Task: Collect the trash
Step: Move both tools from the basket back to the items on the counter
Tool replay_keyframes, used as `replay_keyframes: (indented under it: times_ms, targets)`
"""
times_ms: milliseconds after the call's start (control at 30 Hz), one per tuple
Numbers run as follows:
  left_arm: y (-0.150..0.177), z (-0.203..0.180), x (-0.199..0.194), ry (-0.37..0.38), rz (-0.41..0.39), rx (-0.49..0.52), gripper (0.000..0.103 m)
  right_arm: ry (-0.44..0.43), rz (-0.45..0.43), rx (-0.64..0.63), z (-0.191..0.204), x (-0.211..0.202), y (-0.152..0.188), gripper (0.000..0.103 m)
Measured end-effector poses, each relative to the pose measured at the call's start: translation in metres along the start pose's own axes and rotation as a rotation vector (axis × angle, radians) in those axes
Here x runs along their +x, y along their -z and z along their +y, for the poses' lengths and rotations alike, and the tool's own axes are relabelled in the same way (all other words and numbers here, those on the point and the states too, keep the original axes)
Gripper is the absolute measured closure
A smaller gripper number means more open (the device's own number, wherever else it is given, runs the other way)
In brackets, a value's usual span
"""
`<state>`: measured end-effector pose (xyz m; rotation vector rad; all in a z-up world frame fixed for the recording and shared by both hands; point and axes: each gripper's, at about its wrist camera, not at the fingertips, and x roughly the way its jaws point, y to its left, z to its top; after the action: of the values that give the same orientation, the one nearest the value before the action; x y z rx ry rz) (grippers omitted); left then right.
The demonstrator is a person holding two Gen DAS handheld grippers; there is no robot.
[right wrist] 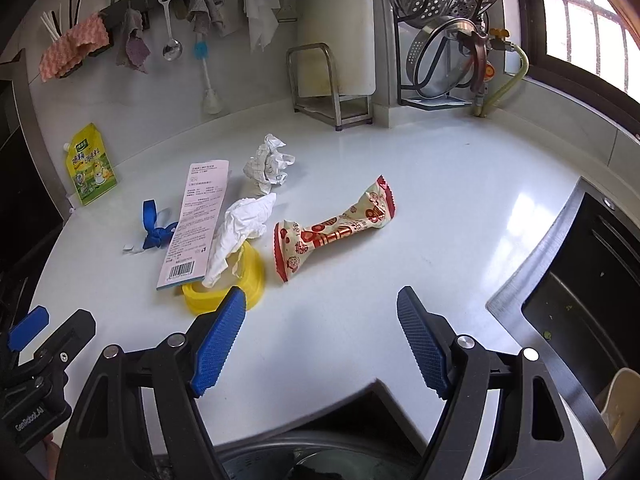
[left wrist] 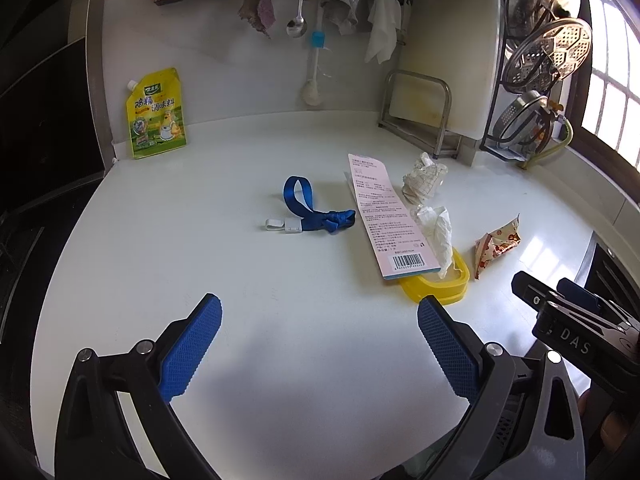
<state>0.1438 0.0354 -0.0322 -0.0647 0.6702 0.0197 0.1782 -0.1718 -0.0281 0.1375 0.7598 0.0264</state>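
Trash lies on the white counter point(left wrist: 200, 240): a blue strap with a white clip point(left wrist: 308, 212) point(right wrist: 154, 228), a pink printed card point(left wrist: 382, 216) point(right wrist: 196, 220), a crumpled paper ball point(left wrist: 422, 178) point(right wrist: 268, 162), a white tissue point(left wrist: 438, 236) point(right wrist: 240, 228) draped into a yellow tub point(left wrist: 440, 284) point(right wrist: 224, 292), and a red patterned wrapper point(left wrist: 496, 246) point(right wrist: 336, 226). My left gripper point(left wrist: 320, 320) is open and empty, short of the card. My right gripper point(right wrist: 322, 312) is open and empty, just before the wrapper; its body shows in the left wrist view point(left wrist: 576, 320).
A yellow seasoning pouch point(left wrist: 158, 120) point(right wrist: 90, 166) leans on the back wall. A cutting board in a steel rack point(left wrist: 440, 80) point(right wrist: 336, 40), a pot-lid rack point(right wrist: 452, 28), hanging cloths and a spoon point(left wrist: 298, 4) stand at the back. A sink point(right wrist: 592, 280) opens at right.
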Motion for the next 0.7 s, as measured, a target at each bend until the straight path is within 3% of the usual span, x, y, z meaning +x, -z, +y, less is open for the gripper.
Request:
replay_keyframes:
  times_ms: [433,700]
  targets:
    - [-0.018,0.019,0.024,-0.026,0.017,-0.008,0.006,0.074,0.073,0.044,0.013,0.06,-0.023,0.028]
    - [-0.023,0.021,0.031,-0.029,0.023,-0.006,0.006,0.112,0.072,0.072,0.006,0.077,-0.03,0.029]
